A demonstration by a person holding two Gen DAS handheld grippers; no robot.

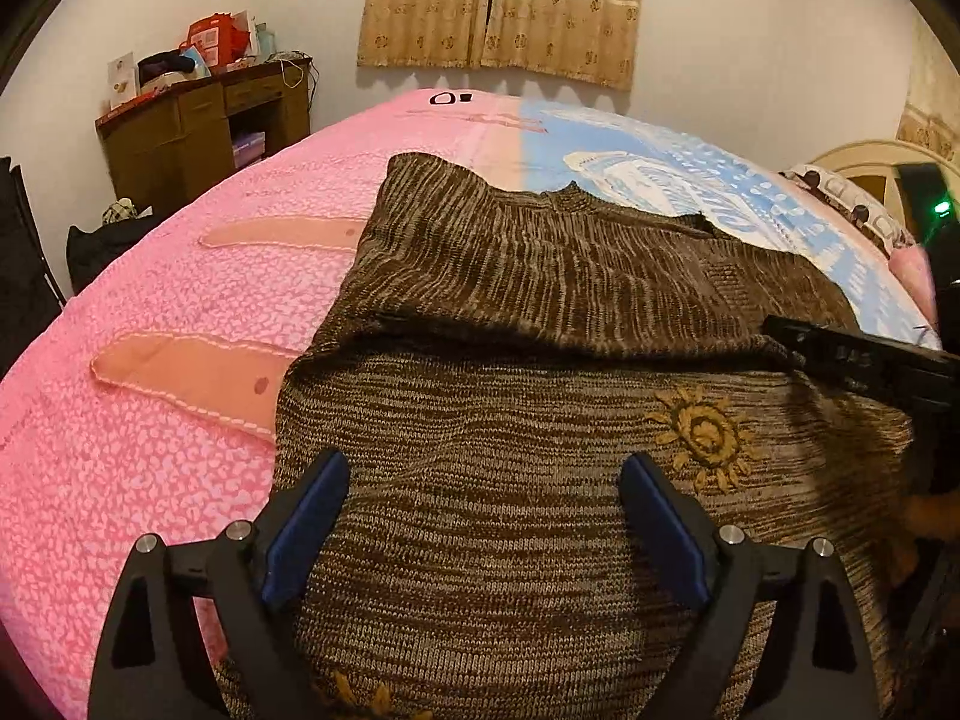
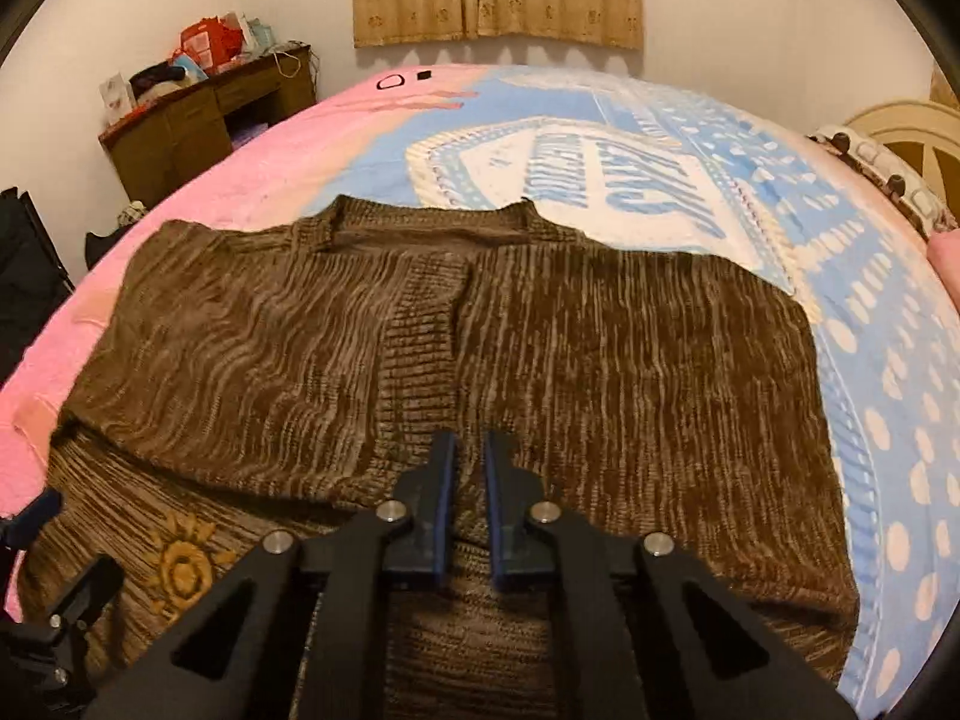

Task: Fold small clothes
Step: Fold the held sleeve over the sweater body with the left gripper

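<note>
A brown knitted sweater (image 1: 540, 420) with a yellow sun emblem (image 1: 702, 435) lies on the bed; its sleeves are folded across the body. It also shows in the right wrist view (image 2: 420, 330), with the emblem (image 2: 183, 567) at lower left. My left gripper (image 1: 483, 480) is open above the sweater's near part, holding nothing. My right gripper (image 2: 471, 462) hovers over the sweater's middle with jaws nearly closed, a narrow gap between the pads and nothing seen between them. It also shows at the right edge of the left wrist view (image 1: 870, 360).
The bed is covered with a pink and blue blanket (image 1: 150, 330), also seen in the right wrist view (image 2: 870, 300). A wooden desk (image 1: 204, 126) with clutter stands at the far left wall. Curtains (image 1: 498, 6) hang at the back. A headboard (image 2: 912, 138) is at right.
</note>
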